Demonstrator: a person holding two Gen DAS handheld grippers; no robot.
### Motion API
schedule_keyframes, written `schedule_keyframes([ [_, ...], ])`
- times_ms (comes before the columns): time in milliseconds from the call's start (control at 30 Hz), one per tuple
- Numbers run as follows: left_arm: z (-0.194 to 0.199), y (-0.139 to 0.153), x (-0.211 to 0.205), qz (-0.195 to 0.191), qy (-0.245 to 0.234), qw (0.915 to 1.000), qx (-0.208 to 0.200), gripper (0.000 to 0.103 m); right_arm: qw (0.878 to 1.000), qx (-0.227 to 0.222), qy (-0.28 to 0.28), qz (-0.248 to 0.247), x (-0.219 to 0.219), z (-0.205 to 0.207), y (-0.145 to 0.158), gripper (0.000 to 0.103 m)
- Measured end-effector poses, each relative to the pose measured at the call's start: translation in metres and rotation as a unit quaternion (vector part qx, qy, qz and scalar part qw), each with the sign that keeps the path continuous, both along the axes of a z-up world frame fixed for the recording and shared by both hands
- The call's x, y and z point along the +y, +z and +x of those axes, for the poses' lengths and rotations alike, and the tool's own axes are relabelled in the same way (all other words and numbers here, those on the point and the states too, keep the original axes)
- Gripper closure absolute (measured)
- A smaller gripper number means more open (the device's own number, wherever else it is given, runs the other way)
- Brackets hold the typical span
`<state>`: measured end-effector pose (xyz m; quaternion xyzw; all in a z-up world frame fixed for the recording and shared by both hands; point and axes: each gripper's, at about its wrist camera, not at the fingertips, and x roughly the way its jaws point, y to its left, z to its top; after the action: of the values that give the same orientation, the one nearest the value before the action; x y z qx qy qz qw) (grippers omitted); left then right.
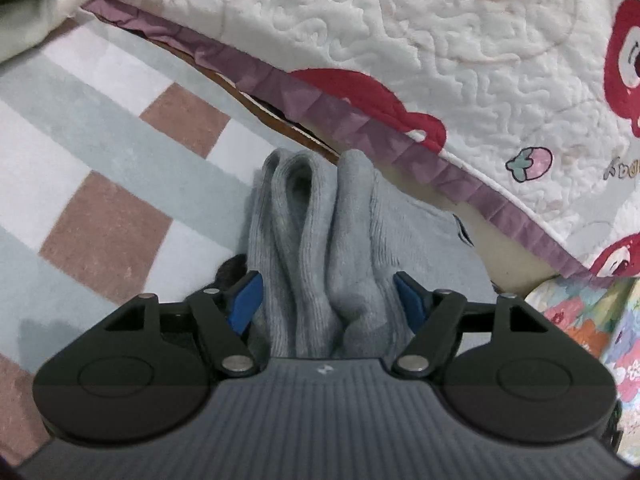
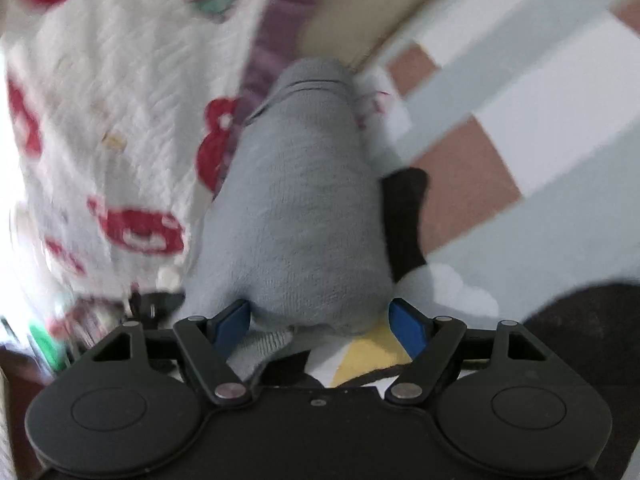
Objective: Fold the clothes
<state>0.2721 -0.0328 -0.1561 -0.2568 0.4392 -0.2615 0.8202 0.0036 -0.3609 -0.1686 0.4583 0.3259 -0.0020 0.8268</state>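
Note:
A folded grey knit garment (image 1: pixel 320 248) lies on the checked blanket (image 1: pixel 100 140), its folds running away from me. My left gripper (image 1: pixel 328 300) stands open around its near end, a blue pad on each side and neither pressing in. In the blurred right wrist view the same grey garment (image 2: pixel 304 200) is a rounded bundle. My right gripper (image 2: pixel 320 320) is open too, its blue pads flanking the bundle's near end. A black piece of cloth (image 2: pixel 404 216) lies against the bundle's right side.
A white quilt (image 1: pixel 440 40) with red cartoon prints and a purple frilled edge (image 1: pixel 320 108) hangs just beyond the garment. A floral-printed thing (image 1: pixel 592 320) sits at the right. Yellow and white cloth (image 2: pixel 372 352) lies under the right gripper, and a dark mass (image 2: pixel 592 320) is at its right.

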Motion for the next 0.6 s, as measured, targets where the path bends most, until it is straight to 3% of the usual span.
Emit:
schedule_keyframes([
  [133, 0.009, -0.004, -0.006, 0.005, 0.007, 1.0000, 0.003, 0.029, 0.986, 0.012, 0.050, -0.160, 0.021, 0.005, 0.012, 0.025],
  [267, 0.024, -0.017, -0.015, 0.003, -0.006, 0.9996, 0.026, 0.024, 0.980, 0.015, 0.041, -0.194, 0.022, 0.014, 0.006, 0.035],
  [300, 0.028, -0.022, -0.018, -0.006, -0.017, 0.9990, 0.041, 0.027, 0.980, 0.014, 0.035, -0.197, 0.021, 0.016, 0.005, 0.036],
  [333, 0.027, -0.025, -0.020, -0.016, -0.026, 0.9984, 0.048, 0.038, 0.979, 0.013, 0.030, -0.199, 0.020, 0.018, 0.003, 0.041],
  [367, 0.026, -0.027, -0.021, -0.023, -0.035, 0.9978, 0.051, 0.045, 0.978, 0.009, 0.031, -0.205, 0.021, 0.020, 0.006, 0.066],
  [433, 0.013, -0.016, -0.020, -0.009, -0.044, 0.9986, 0.026, 0.064, 0.976, -0.007, 0.029, -0.217, 0.022, 0.020, 0.019, 0.069],
  [533, -0.018, -0.003, -0.017, -0.044, -0.060, 0.9965, 0.039, 0.069, 0.971, -0.032, -0.011, -0.238, 0.014, 0.012, 0.042, 0.073],
  [600, -0.042, -0.001, -0.026, -0.062, -0.083, 0.9933, 0.050, 0.068, 0.966, -0.020, -0.041, -0.256, -0.003, 0.013, 0.049, 0.073],
])
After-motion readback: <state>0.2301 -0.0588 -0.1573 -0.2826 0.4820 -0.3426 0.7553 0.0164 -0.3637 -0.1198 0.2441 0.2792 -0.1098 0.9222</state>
